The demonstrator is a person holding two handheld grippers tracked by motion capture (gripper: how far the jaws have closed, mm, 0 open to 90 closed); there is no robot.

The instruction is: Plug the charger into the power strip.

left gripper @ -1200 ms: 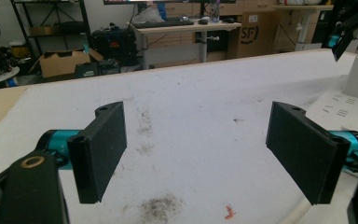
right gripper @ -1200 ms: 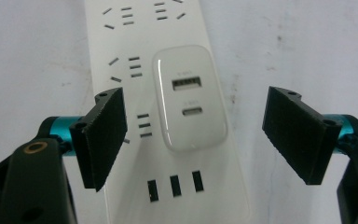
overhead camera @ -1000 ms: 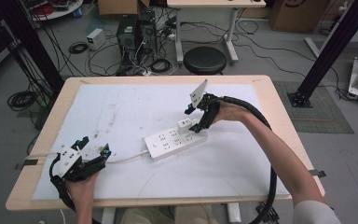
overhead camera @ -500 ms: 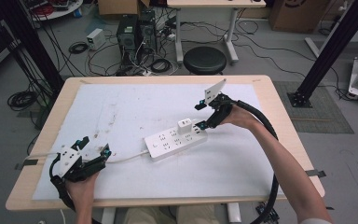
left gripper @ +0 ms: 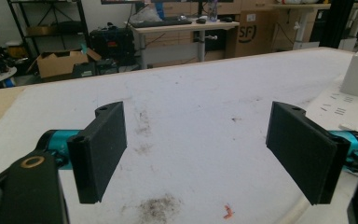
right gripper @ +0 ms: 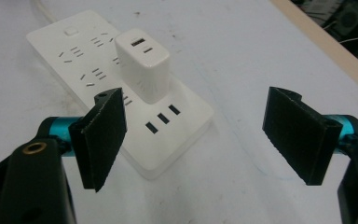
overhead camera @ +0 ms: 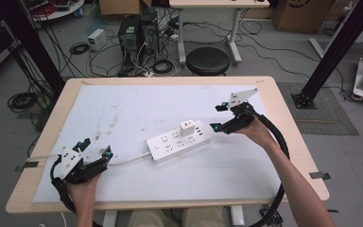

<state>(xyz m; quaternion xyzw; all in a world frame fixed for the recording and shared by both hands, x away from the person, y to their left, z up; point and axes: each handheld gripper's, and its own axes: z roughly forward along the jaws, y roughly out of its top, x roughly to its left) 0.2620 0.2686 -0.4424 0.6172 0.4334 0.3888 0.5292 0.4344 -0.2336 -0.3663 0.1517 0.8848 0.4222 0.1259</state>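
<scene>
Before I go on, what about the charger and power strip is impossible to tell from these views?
- Charger prongs: hidden under its own body in the right gripper view, so how deep it sits in the strip is unclear.
- Strip cord: its far end runs off the table's left edge in the high view.
- Strip in the left gripper view: cut off by the right edge.

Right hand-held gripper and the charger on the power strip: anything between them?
In the right gripper view, nothing but the power strip separates the right hand-held gripper from the charger.
</scene>
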